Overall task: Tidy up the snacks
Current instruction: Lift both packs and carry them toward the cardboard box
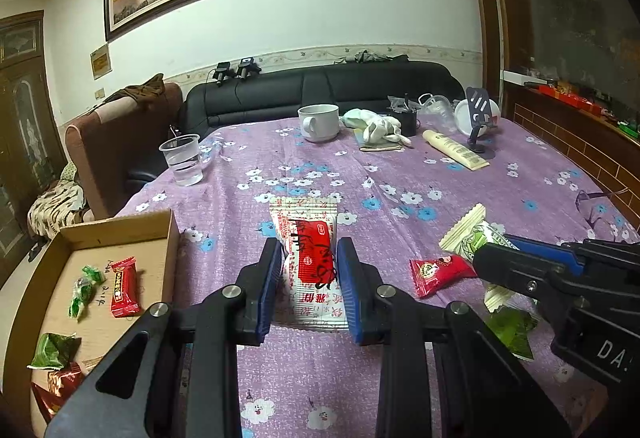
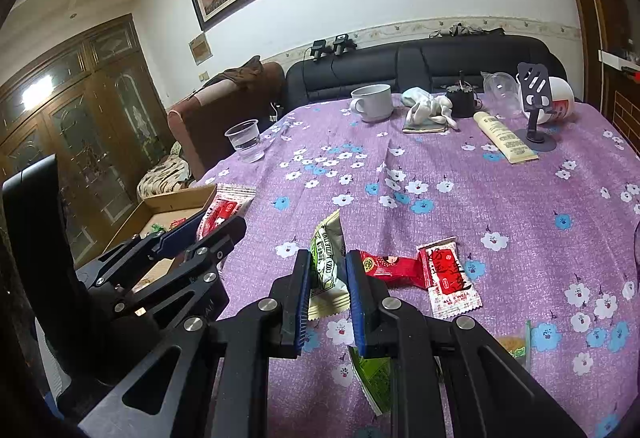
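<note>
1. My right gripper (image 1: 494, 258) covers the lower part of the cream-and-green packet (image 1: 470, 238) in the left wrist view.
2. The cardboard box (image 1: 120, 234) runs off the left edge.
3. Writing on my red-and-white packet (image 1: 310, 262) is too small to read.
4. My fingers (image 2: 362, 302) hide part of a green wrapper (image 2: 374, 378).

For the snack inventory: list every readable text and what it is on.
"ALL & WELL": bottom edge of the red-and-white packet lying on the tablecloth.
"DA": body of the right tool; cut off by the frame.
Green-and-cream packet, tube, other wrappers, box scribbles: too blurred.
</note>
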`<control>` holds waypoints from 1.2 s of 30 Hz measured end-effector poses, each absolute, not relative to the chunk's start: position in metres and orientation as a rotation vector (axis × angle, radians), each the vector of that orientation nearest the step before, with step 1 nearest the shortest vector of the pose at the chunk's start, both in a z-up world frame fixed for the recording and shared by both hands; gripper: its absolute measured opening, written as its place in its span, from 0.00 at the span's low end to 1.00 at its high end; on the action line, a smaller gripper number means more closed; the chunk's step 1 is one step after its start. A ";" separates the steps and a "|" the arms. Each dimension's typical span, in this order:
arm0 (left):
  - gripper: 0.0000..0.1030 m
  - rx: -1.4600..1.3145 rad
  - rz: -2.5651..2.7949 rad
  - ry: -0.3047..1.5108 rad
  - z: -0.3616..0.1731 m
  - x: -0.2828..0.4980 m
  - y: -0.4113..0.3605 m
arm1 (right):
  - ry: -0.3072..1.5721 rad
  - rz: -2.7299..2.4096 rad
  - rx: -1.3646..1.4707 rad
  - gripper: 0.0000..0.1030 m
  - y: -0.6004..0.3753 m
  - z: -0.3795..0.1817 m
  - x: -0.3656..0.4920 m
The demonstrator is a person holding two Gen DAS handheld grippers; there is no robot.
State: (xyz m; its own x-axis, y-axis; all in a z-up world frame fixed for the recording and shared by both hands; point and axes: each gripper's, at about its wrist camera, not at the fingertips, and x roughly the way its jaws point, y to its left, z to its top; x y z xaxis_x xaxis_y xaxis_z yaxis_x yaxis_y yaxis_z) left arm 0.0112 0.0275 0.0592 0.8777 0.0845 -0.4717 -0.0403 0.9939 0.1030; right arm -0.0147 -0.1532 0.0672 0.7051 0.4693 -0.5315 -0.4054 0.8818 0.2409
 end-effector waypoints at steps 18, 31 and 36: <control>0.26 0.036 0.092 0.491 0.067 0.007 0.039 | 0.603 0.500 0.096 0.17 -0.151 0.070 -0.018; 0.26 -0.002 0.145 0.491 0.082 -0.023 0.068 | 0.566 0.542 0.084 0.17 -0.144 0.079 -0.032; 0.26 -0.024 0.185 0.474 0.089 -0.037 0.089 | 0.554 0.544 0.078 0.17 -0.142 0.080 -0.034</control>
